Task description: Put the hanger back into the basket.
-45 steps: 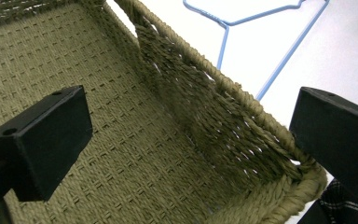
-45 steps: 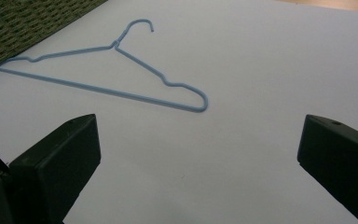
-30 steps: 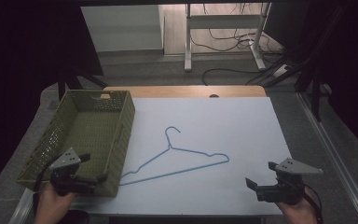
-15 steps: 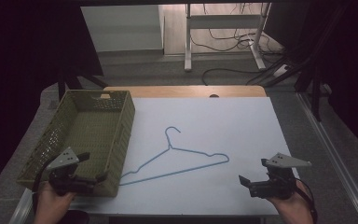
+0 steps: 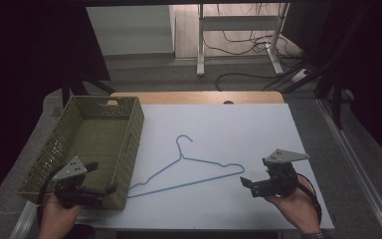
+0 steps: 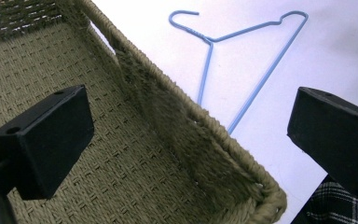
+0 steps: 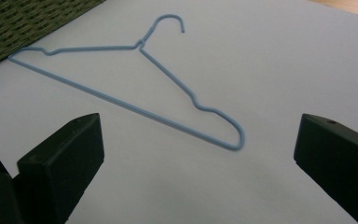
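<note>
— Where's the thin blue wire hanger (image 5: 191,170) lying?
— Flat on the white table (image 5: 238,124), just beside the olive woven basket (image 5: 87,130).
— And the tongs?
— Left gripper (image 5: 110,187) is hovering at the basket's near corner, jaws apart; right gripper (image 5: 244,182) is sitting beyond the hanger from the basket, gaping too

The blue hanger (image 7: 140,88) lies flat on the white bench (image 7: 284,60), between the wide-apart jaws of the hand-held gripper (image 7: 198,154).

Dim room behind a white-topped table (image 5: 258,124)

A grey floor (image 5: 258,69) runs back to a white metal desk frame (image 5: 238,35), where loose black cables (image 5: 243,74) trail; dark black curtains (image 5: 25,50) close both sides, with light falling at the far centre.
</note>
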A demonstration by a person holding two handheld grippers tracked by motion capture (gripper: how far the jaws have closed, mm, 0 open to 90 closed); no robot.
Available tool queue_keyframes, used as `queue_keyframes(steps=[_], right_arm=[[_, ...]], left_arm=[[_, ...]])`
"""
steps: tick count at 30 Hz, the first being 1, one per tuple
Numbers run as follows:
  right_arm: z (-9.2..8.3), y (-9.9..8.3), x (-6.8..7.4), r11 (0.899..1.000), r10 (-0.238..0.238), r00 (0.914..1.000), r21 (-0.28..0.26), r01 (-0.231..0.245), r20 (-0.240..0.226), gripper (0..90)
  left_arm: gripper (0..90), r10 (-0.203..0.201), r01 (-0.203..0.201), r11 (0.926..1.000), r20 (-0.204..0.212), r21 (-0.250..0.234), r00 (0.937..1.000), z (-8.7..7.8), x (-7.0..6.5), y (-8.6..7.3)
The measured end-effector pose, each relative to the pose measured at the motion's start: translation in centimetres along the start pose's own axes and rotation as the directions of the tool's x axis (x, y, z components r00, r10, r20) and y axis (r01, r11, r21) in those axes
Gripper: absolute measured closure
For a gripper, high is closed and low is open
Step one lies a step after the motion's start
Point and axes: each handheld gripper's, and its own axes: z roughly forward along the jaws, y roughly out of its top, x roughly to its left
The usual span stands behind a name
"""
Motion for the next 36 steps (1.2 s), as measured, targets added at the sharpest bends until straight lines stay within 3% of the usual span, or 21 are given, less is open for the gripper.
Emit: queue_keyframes(steps=[5,14,26,36], right_arm=[[1.5,1.3,0.3,0.999,-0.027,0.9995,0.018,0.027,-0.019,5.3],[3.5,2.7,0.6,0.999,-0.031,0.9975,0.037,0.033,-0.063,10.0],[5.3,3.8,0.4,0.996,-0.069,0.9946,0.049,0.073,-0.077,18.5],[7.3,4.7,0.4,0.993,-0.088,0.9895,0.07,0.096,-0.115,27.2]], left_arm=[[1.1,0.008,-0.008,1.0,0.005,0.006,1.0,0.2,-0.3,0.5],[1.6,0.031,-0.031,0.9994,0.021,0.013,0.9993,1.1,-1.2,1.6],[1.6,0.057,-0.056,0.9984,0.065,-0.008,0.9963,2.5,-2.7,3.3],[1.0,0.096,-0.095,0.9953,0.116,-0.018,0.9885,4.5,-4.4,5.3]])
